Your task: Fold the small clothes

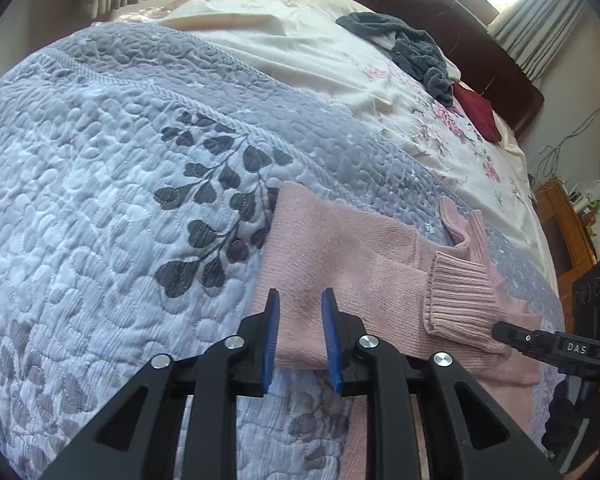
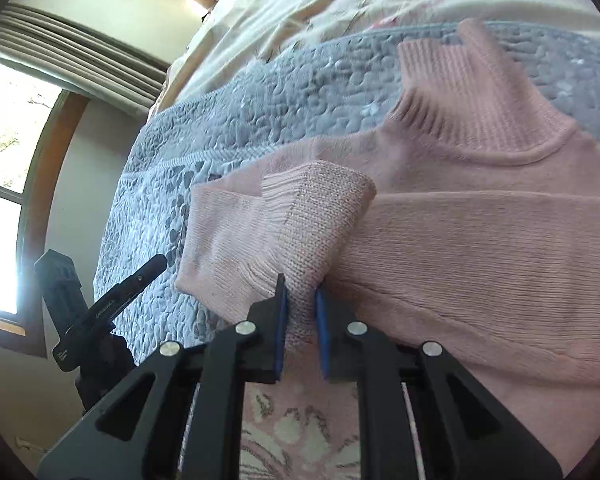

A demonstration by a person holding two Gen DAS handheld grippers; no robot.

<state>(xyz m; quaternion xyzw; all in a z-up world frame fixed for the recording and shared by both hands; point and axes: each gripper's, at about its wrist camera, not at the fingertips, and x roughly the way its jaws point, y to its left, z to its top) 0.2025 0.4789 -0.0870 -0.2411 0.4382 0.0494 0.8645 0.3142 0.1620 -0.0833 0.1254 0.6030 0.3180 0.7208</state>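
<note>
So the bed was covered with a grey-blue quilted bedspread (image 1: 100,160) with dark leaf prints, and further back there was a cream floral sheet (image 1: 300,40). The left gripper (image 1: 300,300) hung just above the near edge of the pink sweater (image 1: 340,248), its blue-padded fingers (image 1: 270,332) spread apart with nothing between them, only knit showing through the gap. The pink sweater lay flat on the bedspread near the bed's edge, turtleneck collar (image 2: 480,100) pointing toward the floral sheet, body stretching off to the right in the right wrist view.

Moving right, a sleeve was folded across the sweater's front, and its ribbed cuff (image 1: 460,300) was lifted a bit. The right gripper (image 2: 300,292) was pinching that cuff, fabric bunched between both blue pads (image 2: 282,320) and turned partly inside out so the rougher knit side showed. In the left wrist view the right gripper's black tip was touching the cuff from the right side.

Farther off to the right, up by the dark wooden headboard (image 1: 480,40), there was a crumpled dark grey garment (image 1: 412,48) and a dark red item (image 1: 478,110) just beside it, both well apart from the sweater. Curtains (image 1: 540,20) hung past the headboard.
</note>
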